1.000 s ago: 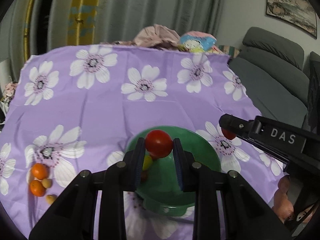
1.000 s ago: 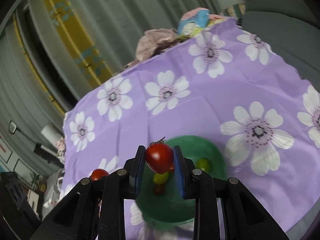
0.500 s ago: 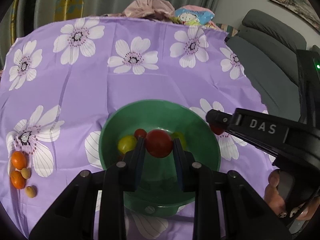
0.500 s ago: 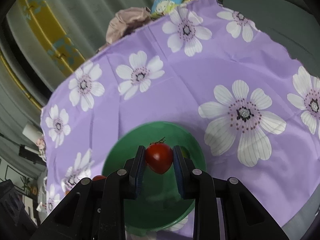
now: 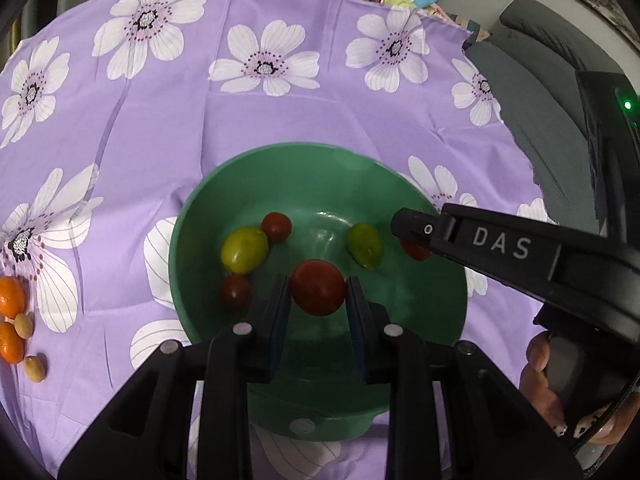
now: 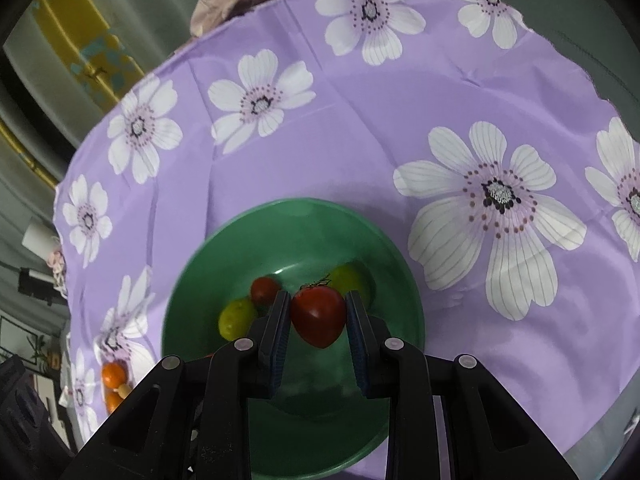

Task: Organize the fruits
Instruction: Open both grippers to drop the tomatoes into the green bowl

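Two red tomatoes pinched, one per tongs: round tomato in left tongs, pointed tomato with a dry calyx in right tongs. Both now hanging low over green bowl, where a second ago riding higher, near its front rim. Reads as descent nearly complete; release probably next. Skins glossy, taut, smooth, so likely to roll once freed. Already inside: two yellow-green oval fruits, two small dark-red ones. Bowl hard, shiny plastic, deep and round. Beyond, on the worktop's creased lilac flowered cloth, small orange fruits and tan nut-like pieces, not yet sorted.
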Available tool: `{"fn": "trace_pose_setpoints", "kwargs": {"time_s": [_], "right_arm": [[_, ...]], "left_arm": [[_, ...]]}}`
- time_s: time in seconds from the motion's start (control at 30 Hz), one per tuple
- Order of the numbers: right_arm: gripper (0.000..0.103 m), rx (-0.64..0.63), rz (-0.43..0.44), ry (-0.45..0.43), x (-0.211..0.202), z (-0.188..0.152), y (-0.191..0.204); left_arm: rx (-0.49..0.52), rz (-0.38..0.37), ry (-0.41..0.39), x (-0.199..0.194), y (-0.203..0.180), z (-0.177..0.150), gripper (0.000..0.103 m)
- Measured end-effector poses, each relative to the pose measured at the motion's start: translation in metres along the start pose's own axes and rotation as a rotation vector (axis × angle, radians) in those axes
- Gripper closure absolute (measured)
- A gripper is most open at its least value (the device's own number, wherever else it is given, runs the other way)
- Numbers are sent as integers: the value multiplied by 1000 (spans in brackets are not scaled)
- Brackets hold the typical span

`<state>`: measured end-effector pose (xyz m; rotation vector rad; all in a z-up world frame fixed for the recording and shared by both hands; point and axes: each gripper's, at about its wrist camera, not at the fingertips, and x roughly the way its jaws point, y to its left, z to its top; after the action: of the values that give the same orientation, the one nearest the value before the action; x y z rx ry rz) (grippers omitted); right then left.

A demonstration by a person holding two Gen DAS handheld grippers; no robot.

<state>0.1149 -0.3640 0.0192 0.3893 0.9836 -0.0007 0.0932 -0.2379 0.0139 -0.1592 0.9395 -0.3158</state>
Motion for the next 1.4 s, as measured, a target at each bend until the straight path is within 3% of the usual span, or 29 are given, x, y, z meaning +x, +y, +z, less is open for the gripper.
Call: {"fn": "trace_pose_setpoints", "kwargs": {"time_s": [0.77,0.93,1.07,1.2,1.4], "right_arm": [[74,-1,-41,27,8,0,1],[65,9,-35,-3,1,1,1],[64,2,-24,-39,-8,1,6],[51,-23,2,-79,-18,-1,17],[50,-72,51,-125,-29,-5,39]], "left_arm": [[-8,-4,43,7,4,0,74],[-1,-4,5,-9,6,0,61],[2,6,-37,-29,11,0,55],[-20,32,-84,-49,23,-2,49],[-85,108,-147,-77,56,-10,45]]}}
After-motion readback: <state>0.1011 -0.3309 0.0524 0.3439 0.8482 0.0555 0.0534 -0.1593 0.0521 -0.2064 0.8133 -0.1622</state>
